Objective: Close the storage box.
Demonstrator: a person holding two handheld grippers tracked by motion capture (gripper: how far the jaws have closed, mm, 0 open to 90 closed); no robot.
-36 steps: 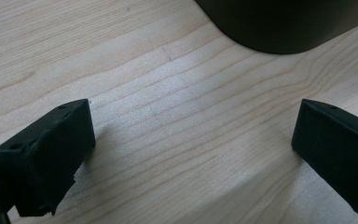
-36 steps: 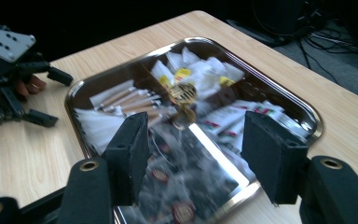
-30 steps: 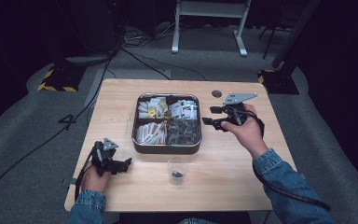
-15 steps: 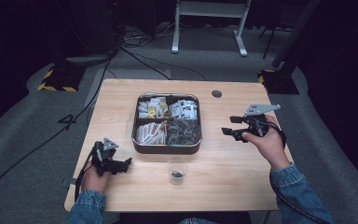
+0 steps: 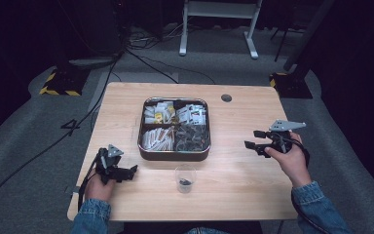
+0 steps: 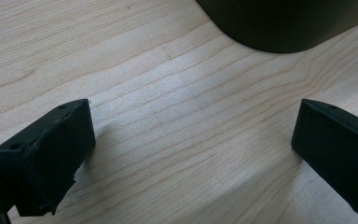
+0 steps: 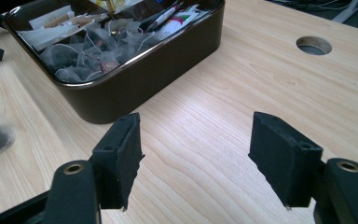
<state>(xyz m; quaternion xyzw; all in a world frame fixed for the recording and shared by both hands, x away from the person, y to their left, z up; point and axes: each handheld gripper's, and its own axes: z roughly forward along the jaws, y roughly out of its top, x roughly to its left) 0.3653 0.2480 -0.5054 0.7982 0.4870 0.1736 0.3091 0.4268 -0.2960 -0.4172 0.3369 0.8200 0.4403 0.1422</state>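
Right gripper (image 5: pixel 254 142) withdrawn from one four-compartment tin (image 5: pixel 175 154) toward surface (image 5: pixel 243 185) edge, jaws just opening, apart, empty. Left gripper (image 5: pixel 129 170) unmoved, jaws apart, empty; tin just ahead. One clear cup (image 5: pixel 185 178) between two grippers, nearer left one.
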